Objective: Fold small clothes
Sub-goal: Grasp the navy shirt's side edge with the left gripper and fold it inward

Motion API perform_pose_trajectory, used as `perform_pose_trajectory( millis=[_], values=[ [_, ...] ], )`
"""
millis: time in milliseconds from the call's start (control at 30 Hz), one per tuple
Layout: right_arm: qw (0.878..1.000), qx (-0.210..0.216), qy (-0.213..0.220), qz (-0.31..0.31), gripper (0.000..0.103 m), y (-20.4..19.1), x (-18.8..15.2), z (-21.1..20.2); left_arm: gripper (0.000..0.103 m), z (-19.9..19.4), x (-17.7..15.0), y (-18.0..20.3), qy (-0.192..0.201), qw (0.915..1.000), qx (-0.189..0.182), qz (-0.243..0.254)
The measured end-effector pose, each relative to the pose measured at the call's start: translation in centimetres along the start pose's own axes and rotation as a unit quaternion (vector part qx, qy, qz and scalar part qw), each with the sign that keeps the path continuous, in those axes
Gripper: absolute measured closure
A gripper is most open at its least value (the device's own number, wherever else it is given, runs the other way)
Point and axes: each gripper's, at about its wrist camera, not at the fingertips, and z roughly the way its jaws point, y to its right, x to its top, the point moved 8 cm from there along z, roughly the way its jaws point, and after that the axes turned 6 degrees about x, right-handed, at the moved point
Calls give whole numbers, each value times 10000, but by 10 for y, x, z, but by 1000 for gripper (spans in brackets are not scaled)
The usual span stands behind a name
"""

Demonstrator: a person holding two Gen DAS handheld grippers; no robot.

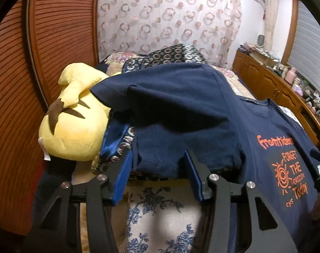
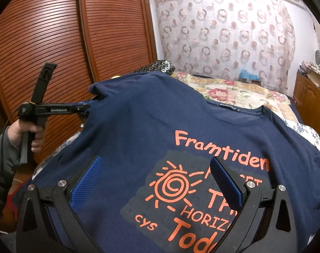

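Note:
A navy T-shirt [image 2: 181,113] with an orange sun print and lettering lies face up on the bed, collar toward the far side. It also shows in the left wrist view [image 1: 181,105], where its left sleeve drapes over a pillow. My left gripper [image 1: 158,158] is open, its blue pads on either side of the sleeve's hanging edge. My right gripper [image 2: 158,168] is open, hovering over the shirt's chest print. The left gripper also shows in the right wrist view [image 2: 84,106], at the shirt's left sleeve.
A yellow plush toy [image 1: 73,130] lies left of the shirt beside dark patterned pillows [image 1: 174,52]. The floral bedspread [image 2: 233,92] extends behind. A slatted wooden wardrobe [image 2: 54,42] stands at left, a wooden cabinet with clutter [image 1: 275,80] at right.

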Motion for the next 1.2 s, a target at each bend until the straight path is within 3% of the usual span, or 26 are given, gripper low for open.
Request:
perform_pose_trajectory(
  millis=[33,167,400,633,833,1000,1200],
  values=[
    [10000,-7,6,9,0,1,0,-1,57,-2,0,3,21,10000,-28,38],
    [10000,-14,25,60,0,4,-1,-2,81,-7,-1,12,82,9998,-144,139],
    [9999,-62,11,112,0,9,-5,-3,94,-14,10,17,297,9992,-165,202],
    [9996,-112,109,227,0,20,-3,-11,95,-39,48,41,693,9966,-392,202],
    [9988,-255,226,342,0,37,-1,-24,95,-46,74,101,802,9918,-757,645],
    [9977,-385,294,479,0,53,-3,-36,92,-44,66,151,614,9871,-1065,1025],
    [9968,-455,242,613,0,67,-10,-40,81,-49,47,164,454,9855,-1128,1181]
  ],
)
